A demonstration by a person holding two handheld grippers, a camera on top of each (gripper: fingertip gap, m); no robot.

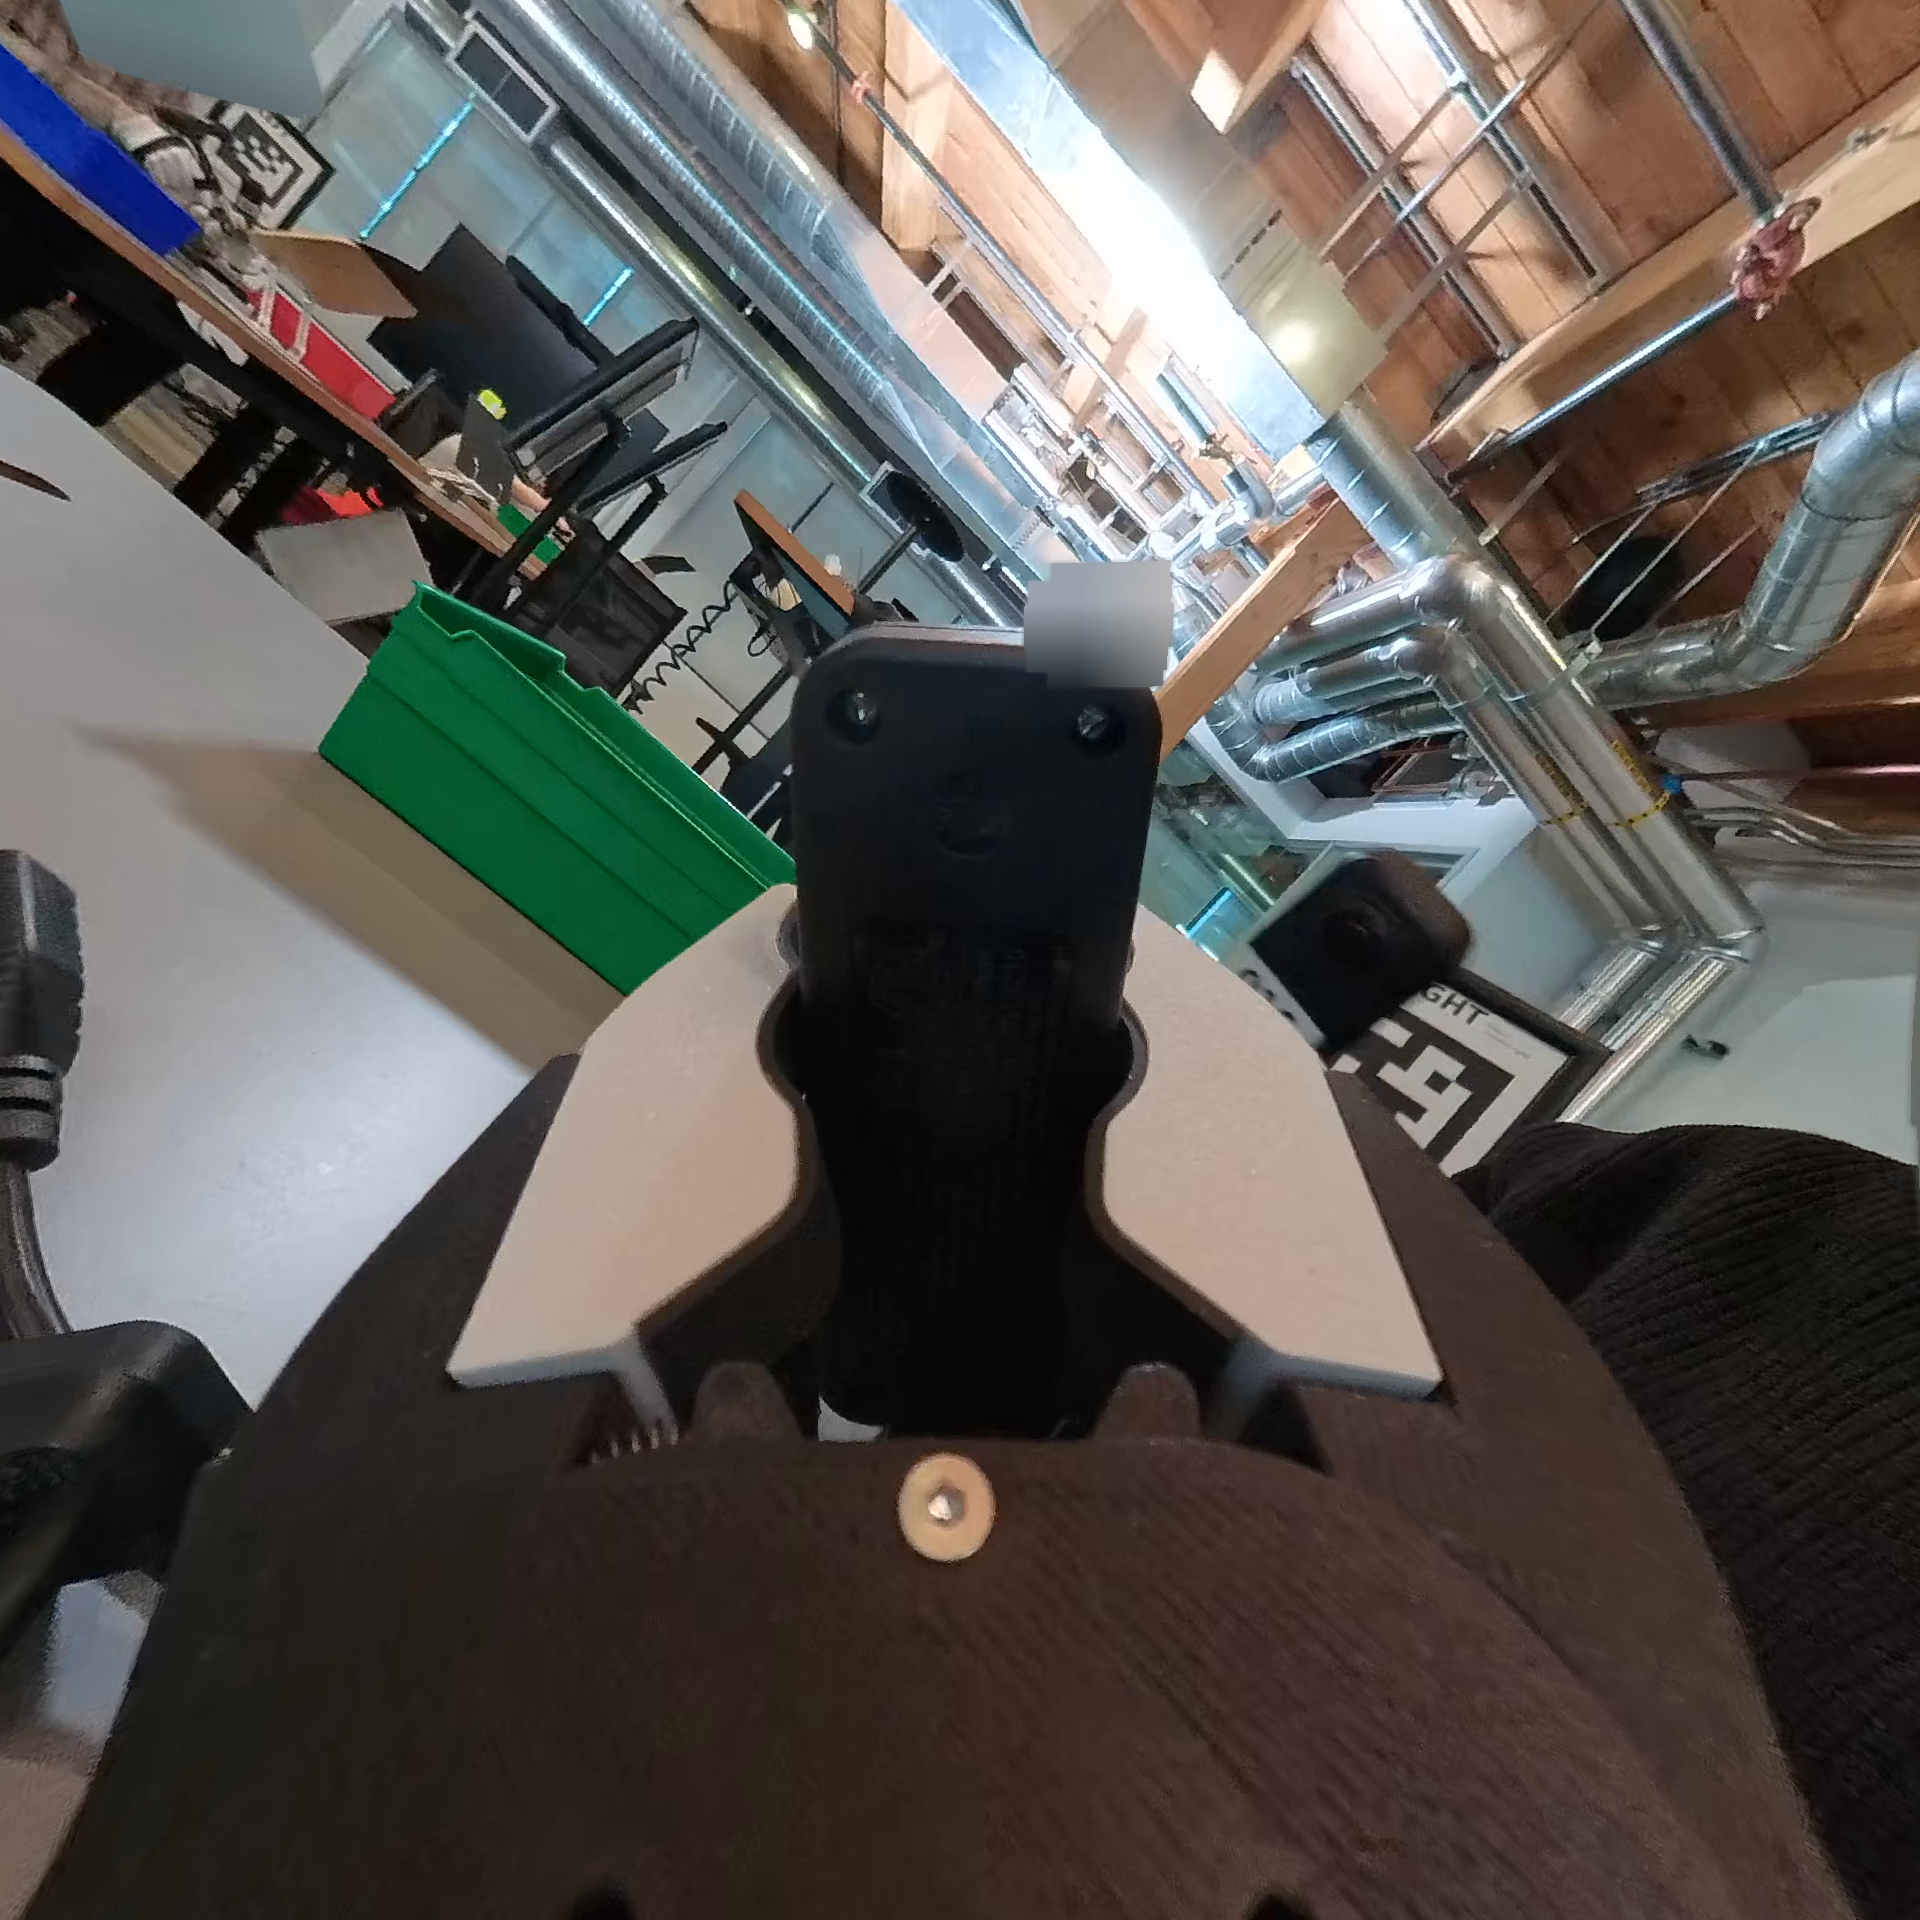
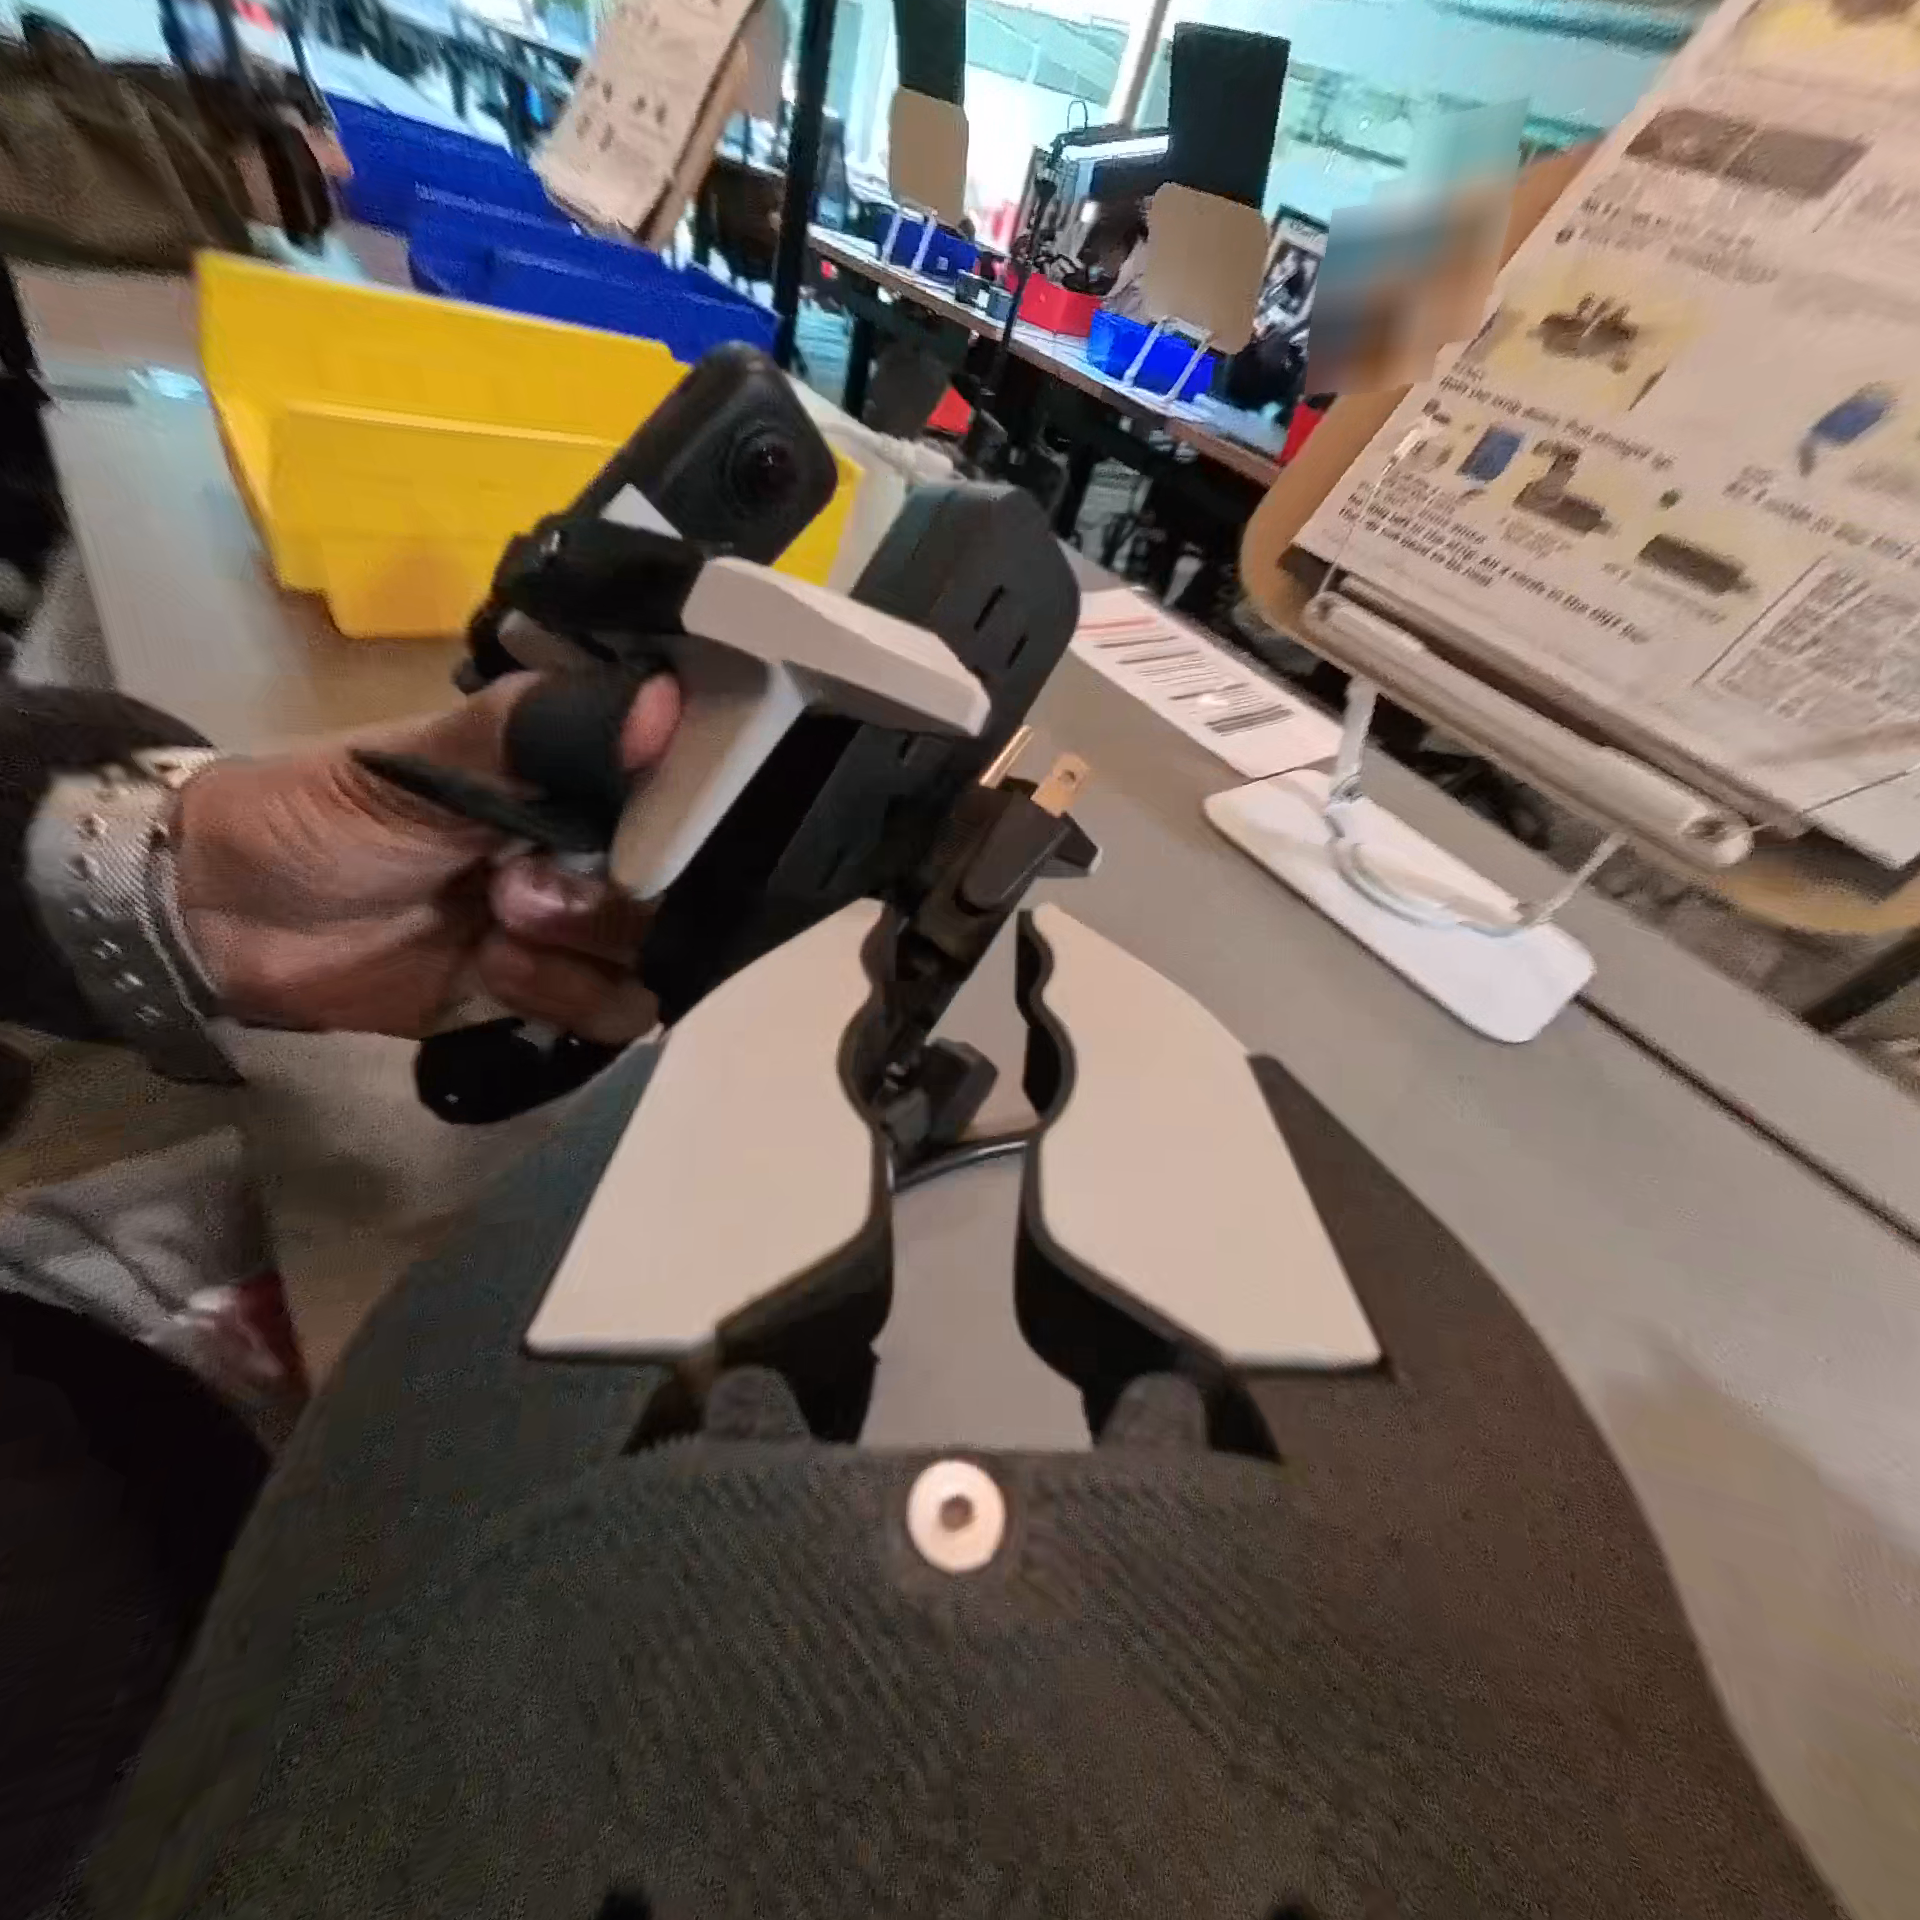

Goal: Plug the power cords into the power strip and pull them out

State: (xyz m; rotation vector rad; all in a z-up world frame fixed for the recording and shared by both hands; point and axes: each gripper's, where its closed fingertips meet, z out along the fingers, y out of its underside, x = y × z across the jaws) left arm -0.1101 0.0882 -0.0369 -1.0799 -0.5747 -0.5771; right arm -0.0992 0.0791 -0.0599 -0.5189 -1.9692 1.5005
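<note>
Both grippers clenched on the task's parts, lifted above the grey table [image 2: 1558, 1195].

The left gripper [image 1: 961, 997] clamped the black power strip [image 1: 971, 831], its screwed back with moulded, unreadable writing facing the camera; the right gripper [image 2: 951, 997] pinched a black power cord plug [image 2: 997, 842], brass prongs just beside the strip. Beyond lay a printed sheet on a stand [image 2: 1621, 436], a yellow bin [image 2: 416, 457], a green bin [image 1: 540, 800] and ceiling ducts [image 1: 1683, 582].

Left gripper [image 1: 961, 997]: pale grey finger plates on black ribbed body, one silver screw.
Right gripper [image 2: 951, 1023]: matching grey plates, black body, silver washer.
Sleeve [image 2: 114, 883]: grey patterned cuff.
</note>
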